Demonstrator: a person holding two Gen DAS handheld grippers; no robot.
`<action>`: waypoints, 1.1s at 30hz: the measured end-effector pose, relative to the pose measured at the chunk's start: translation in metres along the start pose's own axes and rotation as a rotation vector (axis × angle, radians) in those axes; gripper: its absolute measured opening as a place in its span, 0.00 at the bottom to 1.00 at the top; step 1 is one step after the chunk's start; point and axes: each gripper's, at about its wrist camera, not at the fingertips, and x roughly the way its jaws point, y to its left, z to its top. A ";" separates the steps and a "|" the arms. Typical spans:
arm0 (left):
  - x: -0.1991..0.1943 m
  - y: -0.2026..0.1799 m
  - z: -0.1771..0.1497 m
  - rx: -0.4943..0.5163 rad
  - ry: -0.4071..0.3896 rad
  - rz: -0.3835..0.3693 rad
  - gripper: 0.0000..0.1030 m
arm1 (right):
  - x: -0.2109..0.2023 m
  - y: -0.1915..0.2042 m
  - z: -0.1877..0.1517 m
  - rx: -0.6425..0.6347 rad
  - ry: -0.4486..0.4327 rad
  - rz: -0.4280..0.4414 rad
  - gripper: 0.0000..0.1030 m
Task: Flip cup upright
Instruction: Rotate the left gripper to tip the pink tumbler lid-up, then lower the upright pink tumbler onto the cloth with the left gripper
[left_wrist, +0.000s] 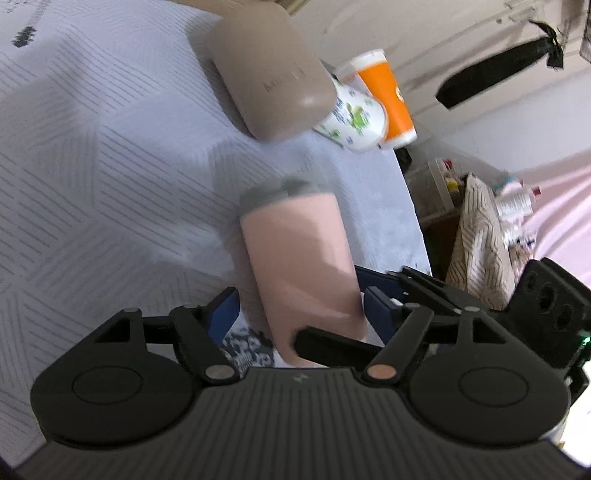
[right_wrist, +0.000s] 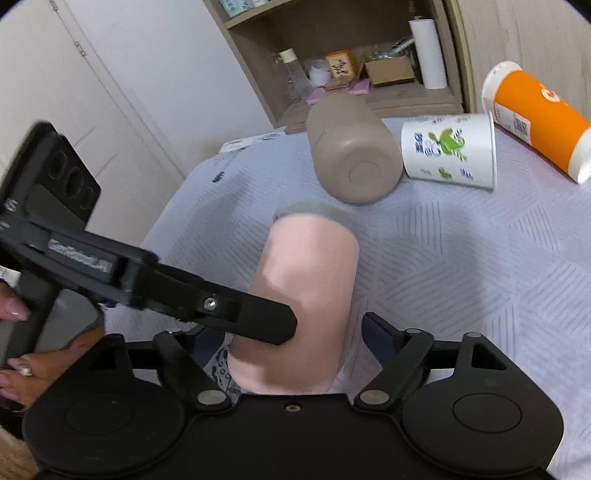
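A pink cup with a grey lid (left_wrist: 299, 266) is tilted, its lid end pointing away from both cameras toward the table; it also shows in the right wrist view (right_wrist: 306, 295). My left gripper (left_wrist: 299, 314) has its blue-padded fingers on either side of the cup's base end. My right gripper (right_wrist: 295, 343) also straddles the base end. One finger of the left gripper (right_wrist: 258, 325) presses across the cup in the right wrist view. Both sets of jaws look closed against the cup, though motion blur hides the contact.
A taupe bottle (right_wrist: 351, 155), a white paper cup with green print (right_wrist: 450, 151) and an orange bottle (right_wrist: 535, 118) lie on their sides on the grey quilted surface (right_wrist: 461, 258). A wooden shelf (right_wrist: 369, 55) stands behind. The surface's edge (left_wrist: 413, 206) is at the right in the left wrist view.
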 end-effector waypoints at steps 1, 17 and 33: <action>0.000 0.002 0.002 -0.005 -0.005 -0.002 0.72 | -0.001 -0.003 0.004 0.008 0.009 0.015 0.87; -0.007 -0.017 -0.011 0.189 -0.112 -0.042 0.59 | -0.003 0.000 -0.006 -0.051 -0.011 0.065 0.70; -0.033 -0.060 -0.061 0.538 -0.340 0.167 0.59 | -0.019 0.039 -0.041 -0.427 -0.328 -0.072 0.66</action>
